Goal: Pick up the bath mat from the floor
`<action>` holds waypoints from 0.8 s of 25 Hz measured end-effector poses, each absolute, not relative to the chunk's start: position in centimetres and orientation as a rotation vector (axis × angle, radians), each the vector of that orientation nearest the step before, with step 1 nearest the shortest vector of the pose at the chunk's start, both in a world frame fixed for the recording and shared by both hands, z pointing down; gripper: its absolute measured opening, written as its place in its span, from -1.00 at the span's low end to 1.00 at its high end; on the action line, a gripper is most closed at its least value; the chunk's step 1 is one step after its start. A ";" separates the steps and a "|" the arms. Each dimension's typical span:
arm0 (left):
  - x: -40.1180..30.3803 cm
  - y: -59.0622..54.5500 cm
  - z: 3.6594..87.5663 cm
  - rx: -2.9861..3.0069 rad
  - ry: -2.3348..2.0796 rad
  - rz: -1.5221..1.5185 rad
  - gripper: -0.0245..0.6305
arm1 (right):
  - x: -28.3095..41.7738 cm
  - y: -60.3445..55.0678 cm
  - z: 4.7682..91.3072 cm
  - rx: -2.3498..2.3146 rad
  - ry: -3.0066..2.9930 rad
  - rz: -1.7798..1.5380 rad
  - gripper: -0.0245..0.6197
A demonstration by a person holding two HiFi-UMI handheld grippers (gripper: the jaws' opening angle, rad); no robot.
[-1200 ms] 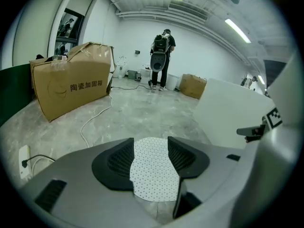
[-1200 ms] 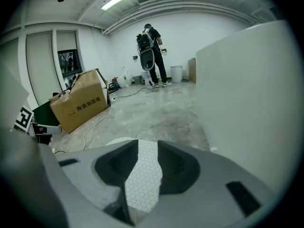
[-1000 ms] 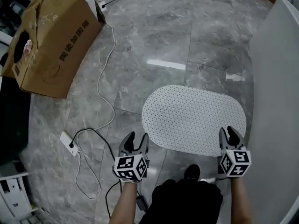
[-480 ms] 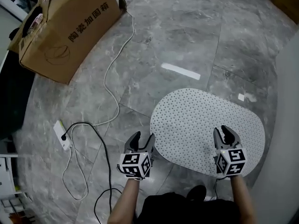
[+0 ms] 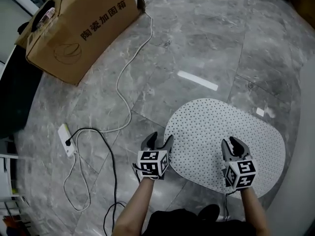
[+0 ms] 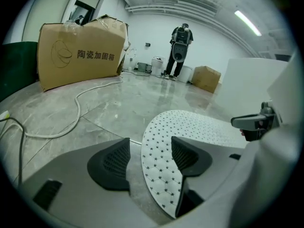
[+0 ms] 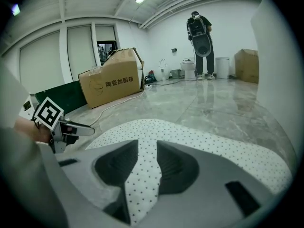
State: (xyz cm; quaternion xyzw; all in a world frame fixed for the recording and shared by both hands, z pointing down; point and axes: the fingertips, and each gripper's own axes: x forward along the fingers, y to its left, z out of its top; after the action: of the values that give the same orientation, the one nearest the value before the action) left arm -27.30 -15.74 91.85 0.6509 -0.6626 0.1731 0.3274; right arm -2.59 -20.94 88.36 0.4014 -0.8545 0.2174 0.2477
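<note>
The bath mat (image 5: 226, 141) is a white oval dotted with small dark marks, lying flat on the grey marble floor. My left gripper (image 5: 158, 142) hovers over its left edge, and its jaws are opening. In the left gripper view the mat's edge (image 6: 161, 170) runs under the gap between the left gripper's (image 6: 149, 158) pads, which do not touch it. My right gripper (image 5: 232, 146) is over the mat's near middle. Its jaws stand a little apart in the right gripper view, where the mat (image 7: 199, 146) shows beneath my right gripper (image 7: 147, 163), not gripped.
A large cardboard box (image 5: 78, 28) lies on the floor at the far left. A white cable (image 5: 120, 82) runs from it to a power strip (image 5: 65, 139), joined by a black cable (image 5: 106, 151). A person (image 6: 180, 42) stands far off. A white panel (image 6: 247, 80) rises to the right.
Both grippers have moved forward over the mat's near part. The left gripper's jaws have spread wider. The right jaws keep the same gap.
</note>
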 end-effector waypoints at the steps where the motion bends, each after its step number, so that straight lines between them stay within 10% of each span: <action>1: -27.3 -16.4 92.0 1.711 -1.730 0.467 -0.11 | -2.7 -20.9 88.4 1.097 -2.330 0.596 -0.55; 20: -24.4 -19.2 96.2 1.731 -1.508 0.756 0.01 | 0.5 -20.5 88.3 1.211 -2.296 0.698 -0.55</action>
State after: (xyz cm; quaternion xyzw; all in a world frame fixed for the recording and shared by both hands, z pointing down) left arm -24.43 -19.24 96.24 0.6697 -0.5833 0.2924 0.3546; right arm 0.55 -20.48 88.28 0.4391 -0.8322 0.2529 0.2249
